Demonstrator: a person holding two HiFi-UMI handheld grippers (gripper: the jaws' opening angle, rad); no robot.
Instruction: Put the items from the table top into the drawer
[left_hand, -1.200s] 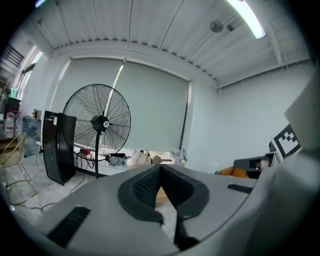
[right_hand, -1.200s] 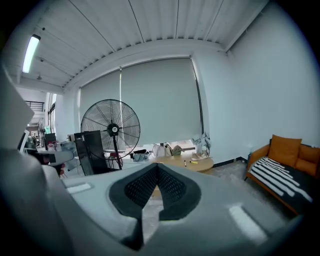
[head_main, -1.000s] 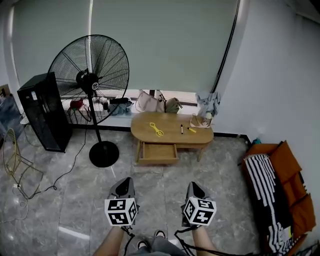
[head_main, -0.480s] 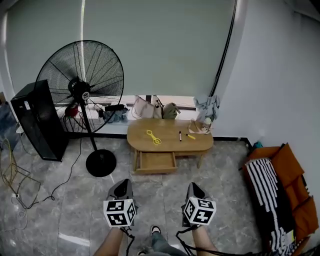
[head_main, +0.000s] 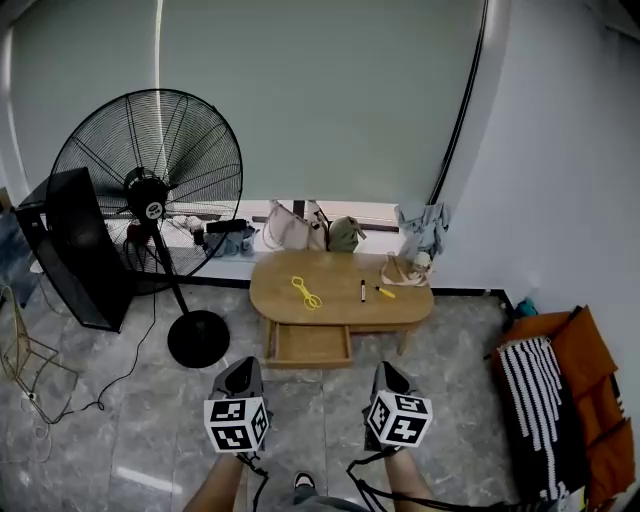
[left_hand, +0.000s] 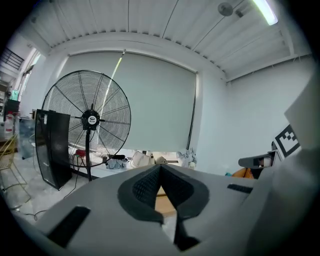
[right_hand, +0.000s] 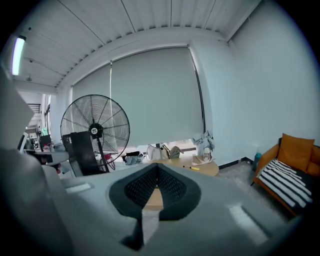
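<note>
A low oval wooden table (head_main: 340, 312) stands by the far wall, its drawer (head_main: 308, 344) pulled open at the front. On top lie a yellow looped item (head_main: 306, 292), a black pen (head_main: 362, 290), a yellow marker (head_main: 384, 292) and a beige pouch (head_main: 402, 270). My left gripper (head_main: 243, 366) and right gripper (head_main: 387, 369) hang side by side over the floor, well short of the table. Both are shut and empty; the left gripper (left_hand: 160, 169) and the right gripper (right_hand: 157, 167) each show pads meeting at the tip. The right gripper view also shows the table (right_hand: 197, 168).
A large black pedestal fan (head_main: 150, 210) stands left of the table, its round base (head_main: 199, 338) on the tiled floor, beside a black tower unit (head_main: 78, 250). Bags (head_main: 295, 228) line the window ledge. An orange seat with a striped cloth (head_main: 565, 400) sits at right.
The table and fan have grown larger and nearer as the person walks towards them. Both grippers keep their places at the bottom of the head view, still shut.
</note>
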